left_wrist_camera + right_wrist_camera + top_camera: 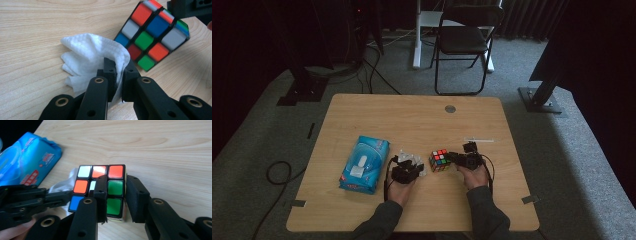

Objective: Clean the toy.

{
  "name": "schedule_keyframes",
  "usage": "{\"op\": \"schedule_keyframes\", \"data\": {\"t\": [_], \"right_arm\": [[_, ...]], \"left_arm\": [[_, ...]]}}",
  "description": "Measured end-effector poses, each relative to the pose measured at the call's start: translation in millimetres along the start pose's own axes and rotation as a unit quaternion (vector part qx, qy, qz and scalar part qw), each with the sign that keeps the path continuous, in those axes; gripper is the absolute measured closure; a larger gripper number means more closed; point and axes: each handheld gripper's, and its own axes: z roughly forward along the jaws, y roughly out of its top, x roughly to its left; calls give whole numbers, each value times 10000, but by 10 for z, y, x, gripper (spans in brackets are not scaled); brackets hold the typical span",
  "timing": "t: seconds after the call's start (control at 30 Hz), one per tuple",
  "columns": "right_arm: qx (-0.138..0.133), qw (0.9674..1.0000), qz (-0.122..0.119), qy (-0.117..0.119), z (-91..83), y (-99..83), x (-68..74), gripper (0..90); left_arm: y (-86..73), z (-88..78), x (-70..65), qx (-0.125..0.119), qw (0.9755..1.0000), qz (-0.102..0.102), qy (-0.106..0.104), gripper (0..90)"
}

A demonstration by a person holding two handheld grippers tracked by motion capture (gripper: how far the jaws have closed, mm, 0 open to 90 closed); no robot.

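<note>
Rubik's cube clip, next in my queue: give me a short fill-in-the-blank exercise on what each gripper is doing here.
1. The left gripper is shut on a white ____.
2. The right gripper grips the ____ column of the Rubik's cube, seen from its own camera.
3. In the high view, the wet wipes pack lies to the ____ of both grippers.

Missing words: wipe; right-hand; left

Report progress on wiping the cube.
Done: a white wipe is out of the blue wipes pack and pinched in the left gripper. In hand: the right gripper clamps one edge column of the Rubik's cube. Left: the wipe sits beside the cube, so the wiping itself remains.
</note>
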Motion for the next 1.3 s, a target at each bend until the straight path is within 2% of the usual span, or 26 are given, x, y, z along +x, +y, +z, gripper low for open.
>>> {"op": "schedule_keyframes", "data": {"t": [0.1, 0.13, 0.17, 0.2, 0.23, 0.27, 0.37, 0.53, 0.7, 0.97, 1.3], "right_arm": [[-32, 9996, -144, -248, -52, 10, -30, 746], [-31, 9991, -214, -360, -65, 9, -36, 829], [60, 9975, -321, -620, -57, -1, -40, 802], [166, 9965, -372, -733, -29, -23, -51, 809], [205, 9961, -371, -778, -2, -56, -81, 749], [217, 9967, -311, -714, 9, -68, -98, 742], [174, 9961, -379, -772, 11, -65, -82, 689], [-120, 9951, -524, -827, -56, -23, 31, 634], [-389, 9959, -503, -643, -68, 3, 102, 596], [-216, 9969, -502, -557, 98, 4, 143, 598], [-76, 9973, -617, -378, 155, 66, 161, 632]], "left_arm": [[0, 1, -1, -1, 10000, 6, -1, 850], [0, 1, -1, -3, 10000, 1, 0, 850], [0, 1, 0, -4, 10000, -2, 0, 850], [0, 1, 1, -11, 10000, -6, -3, 850], [1, -1, 4, -10, 10000, -5, -2, 850], [0, -1, 5, -17, 10000, -26, -3, 849], [4, 0, 8, -19, 10000, 10, 6, 849], [32, -12, 27, -72, 10000, -38, 25, 849], [108, -48, 63, -171, 9998, -43, 47, 849], [204, -80, 117, -291, 9995, -61, 91, 849], [285, -75, 86, -367, 9993, 17, 44, 849]]}}
